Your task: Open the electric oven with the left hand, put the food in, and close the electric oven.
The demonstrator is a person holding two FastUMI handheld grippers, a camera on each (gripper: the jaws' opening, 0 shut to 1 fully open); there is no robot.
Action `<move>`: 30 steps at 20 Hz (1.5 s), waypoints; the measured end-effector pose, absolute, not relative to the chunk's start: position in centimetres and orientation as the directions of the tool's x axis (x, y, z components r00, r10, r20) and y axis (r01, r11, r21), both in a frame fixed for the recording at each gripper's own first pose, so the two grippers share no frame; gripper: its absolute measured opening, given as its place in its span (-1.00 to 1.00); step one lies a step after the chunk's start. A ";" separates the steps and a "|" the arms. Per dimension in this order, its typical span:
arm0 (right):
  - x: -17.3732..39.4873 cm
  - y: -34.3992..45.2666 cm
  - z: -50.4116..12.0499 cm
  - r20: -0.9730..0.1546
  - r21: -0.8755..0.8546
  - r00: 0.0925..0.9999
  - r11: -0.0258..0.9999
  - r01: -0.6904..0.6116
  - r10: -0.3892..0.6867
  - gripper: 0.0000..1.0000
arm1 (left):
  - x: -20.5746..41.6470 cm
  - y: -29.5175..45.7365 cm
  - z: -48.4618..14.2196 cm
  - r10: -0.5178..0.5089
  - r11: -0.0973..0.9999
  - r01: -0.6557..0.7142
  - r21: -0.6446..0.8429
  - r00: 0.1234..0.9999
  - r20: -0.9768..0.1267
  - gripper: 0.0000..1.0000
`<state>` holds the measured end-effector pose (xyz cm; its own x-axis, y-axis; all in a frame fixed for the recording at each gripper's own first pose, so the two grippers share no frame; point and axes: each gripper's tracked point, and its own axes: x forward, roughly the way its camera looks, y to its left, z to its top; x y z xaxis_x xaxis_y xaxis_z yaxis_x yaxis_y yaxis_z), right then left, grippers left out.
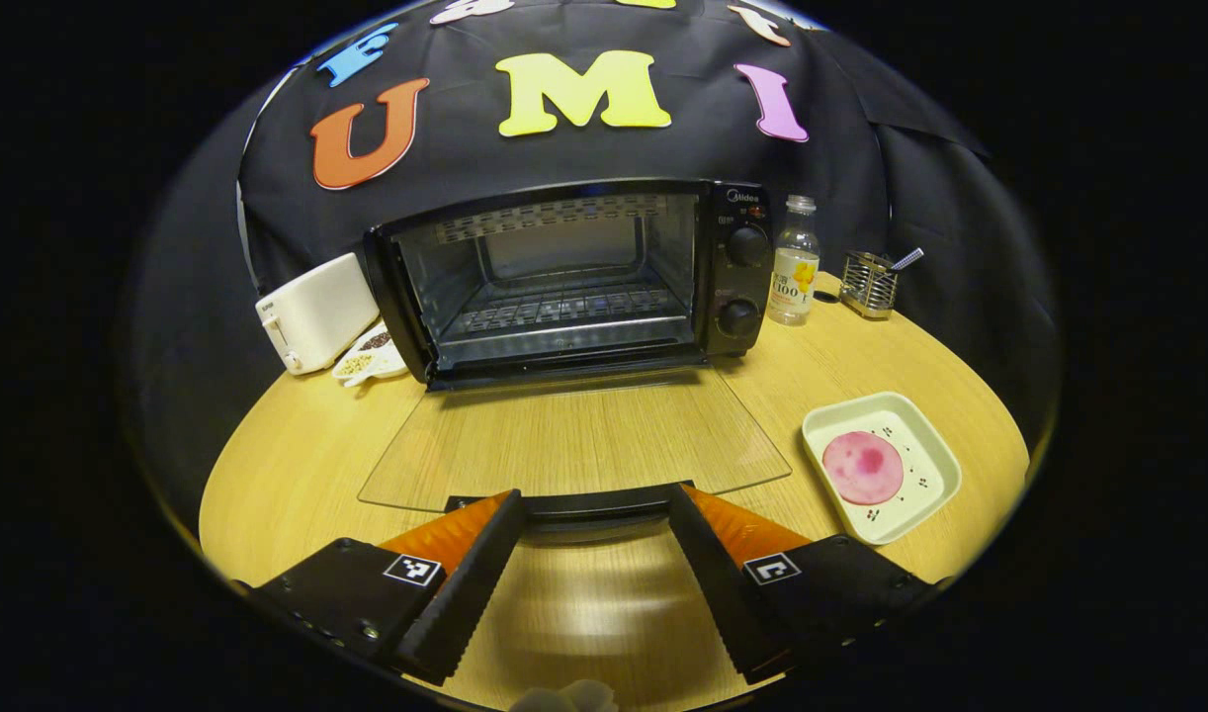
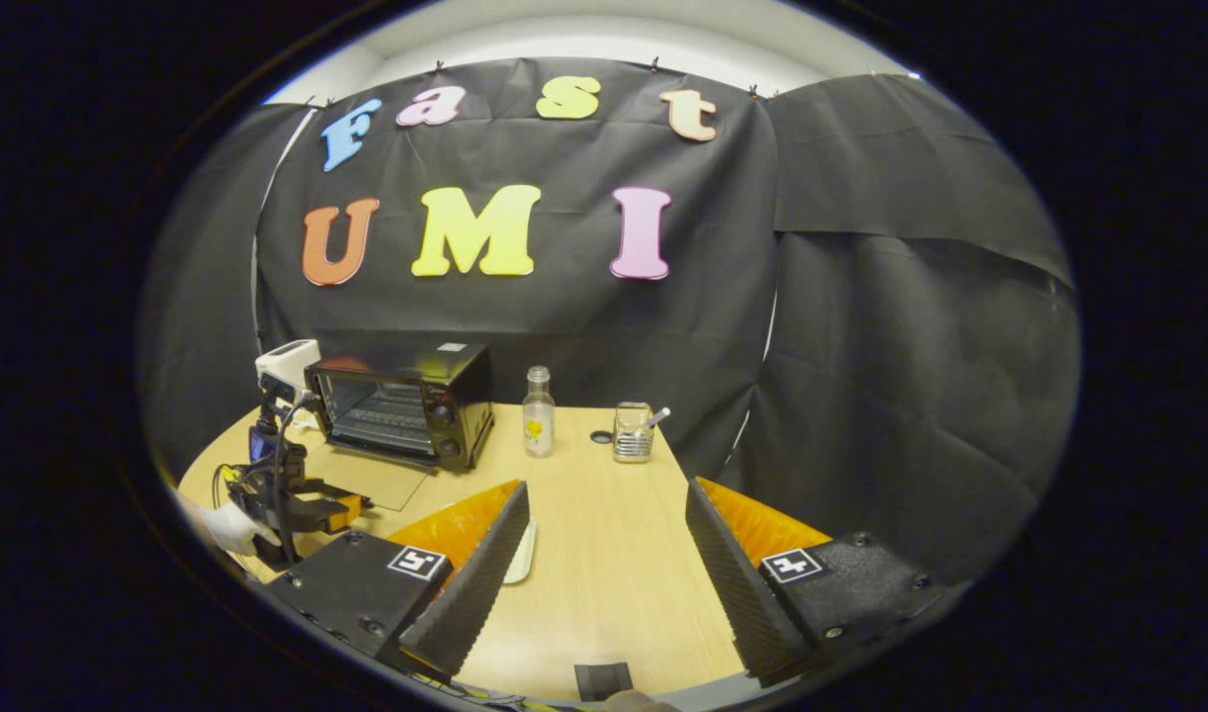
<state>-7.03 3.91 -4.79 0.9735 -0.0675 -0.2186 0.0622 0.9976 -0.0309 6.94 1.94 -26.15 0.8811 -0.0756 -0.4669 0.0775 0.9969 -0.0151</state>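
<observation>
The black electric oven [image 1: 574,277] stands open at the back of the round wooden table [image 1: 298,455], with a bare wire rack inside. Its glass door [image 1: 574,435] lies flat toward me. The door's dark handle [image 1: 589,506] runs just beyond the tips of my left gripper [image 1: 594,504], which is open and not pressing on it. The food, a round pink slice [image 1: 861,467], rests on a white square plate [image 1: 935,445] to the right of the door. In the right gripper view, my right gripper [image 2: 606,489] hovers open over the table, the plate's edge [image 2: 523,554] peeking out behind one finger.
A white toaster [image 1: 312,311] and a small seed dish [image 1: 367,354] stand left of the oven. A clear bottle [image 1: 794,262] and a wire holder [image 1: 869,284] stand to its right. The right gripper view shows the oven [image 2: 406,400] and the left gripper [image 2: 288,504] with a gloved hand [image 2: 230,524].
</observation>
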 end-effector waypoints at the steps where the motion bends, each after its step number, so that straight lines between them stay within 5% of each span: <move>1: -6.9 4.1 -4.7 -0.214 -0.033 0.975 0.998 0.057 -0.063 1.00 | 6.9 2.1 -25.4 -0.073 0.997 0.073 -0.016 0.890 -0.449 0.92; 9: -4.9 5.5 -4.7 -0.198 -0.022 0.980 1.000 0.019 -0.023 1.00 | 3.9 4.7 -14.7 -0.056 0.997 0.041 -0.064 0.964 -0.258 0.92; 18: 1.0 7.5 -11.2 -0.344 0.038 0.935 0.997 -0.070 0.079 1.00 | -2.0 7.5 -3.2 -0.007 0.996 0.001 -0.090 0.997 -0.071 0.92; 30: 7.8 11.3 -25.1 -0.648 0.245 0.716 0.961 -0.125 0.258 0.48 | -7.1 7.8 1.6 0.124 0.991 -0.125 -0.047 0.992 -0.024 0.92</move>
